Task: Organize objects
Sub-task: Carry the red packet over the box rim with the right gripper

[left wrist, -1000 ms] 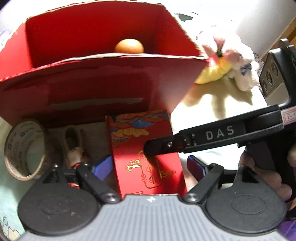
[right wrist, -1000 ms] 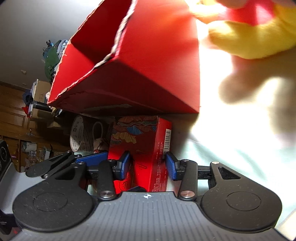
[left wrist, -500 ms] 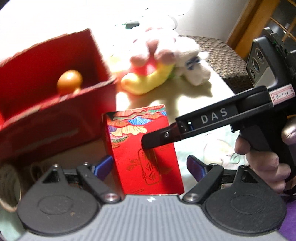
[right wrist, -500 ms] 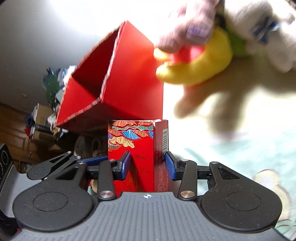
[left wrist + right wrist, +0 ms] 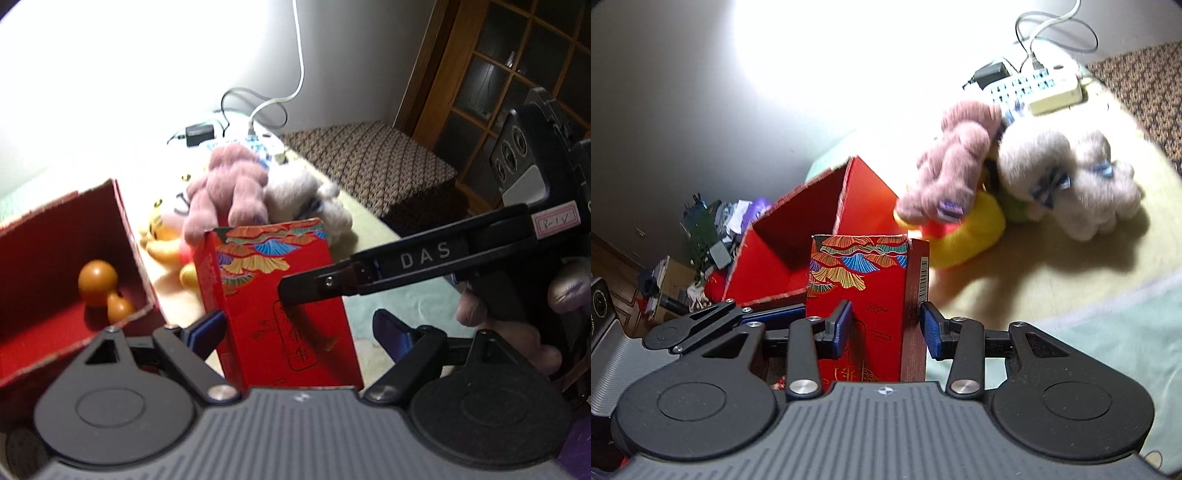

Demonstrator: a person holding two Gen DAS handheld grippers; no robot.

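A small red printed box (image 5: 864,295) stands upright between my right gripper's (image 5: 886,328) blue pads, which are shut on its sides and hold it raised. It also shows in the left wrist view (image 5: 277,295), between my left gripper's (image 5: 299,332) wide-open fingers; the left pad is near its edge, the right pad apart. The right gripper's black finger (image 5: 332,284) crosses its front. An open red carton (image 5: 74,280) at the left holds an orange gourd-shaped object (image 5: 99,284); it shows behind the box in the right view (image 5: 812,236).
Plush toys (image 5: 1015,177) lie in a pile behind the box on the pale cloth (image 5: 1071,295). A power strip (image 5: 1034,88) with cables sits at the far edge by the wall. A patterned stool (image 5: 369,166) and wooden door stand to the right.
Both grippers have risen and tilted up with the red box. The carton has dropped lower in view and its inside shows. The tape roll is out of sight.
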